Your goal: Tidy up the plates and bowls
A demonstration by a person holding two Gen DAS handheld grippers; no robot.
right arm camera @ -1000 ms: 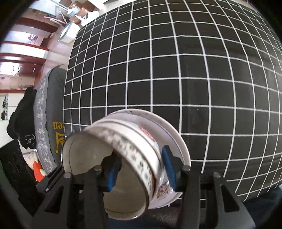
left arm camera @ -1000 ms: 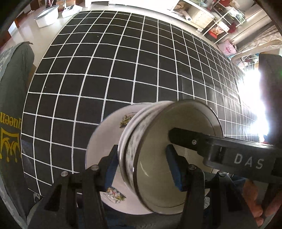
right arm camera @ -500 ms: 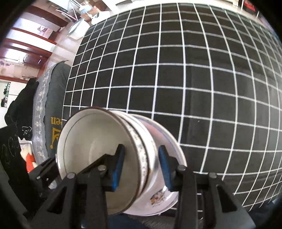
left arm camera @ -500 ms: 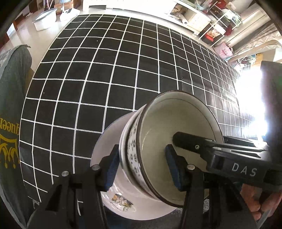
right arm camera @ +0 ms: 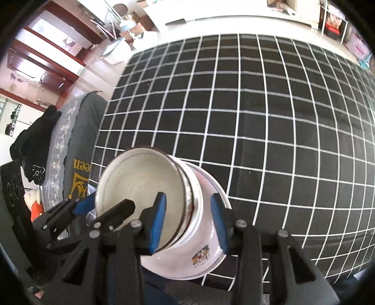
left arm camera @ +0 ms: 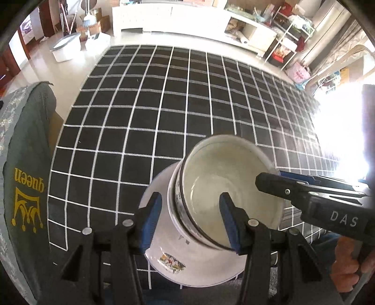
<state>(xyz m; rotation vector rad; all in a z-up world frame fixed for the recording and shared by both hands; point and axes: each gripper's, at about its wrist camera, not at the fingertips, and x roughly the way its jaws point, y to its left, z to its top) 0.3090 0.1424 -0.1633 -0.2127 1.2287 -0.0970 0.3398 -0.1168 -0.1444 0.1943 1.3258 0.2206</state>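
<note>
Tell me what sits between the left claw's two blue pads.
In the left wrist view, the left claw straddles the near wall of the stacked bowls; the plate lies underneath.

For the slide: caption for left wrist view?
Both claws grip stacked white bowls on a floral plate above black grid cloth.

place: a home living room | surface: black cloth with white grid [left arm camera: 145, 122] covered the table | 12 o'clock: long white low cabinet [left arm camera: 178, 18] stood against the wall | 2 o'clock: open shelves crowded with bags and boxes [left arm camera: 290, 25] | 10 o'clock: white plastic tub [left arm camera: 66, 47] sat on pale floor | 9 o'clock: grey fabric printed "queen" [left arm camera: 28, 187]
</note>
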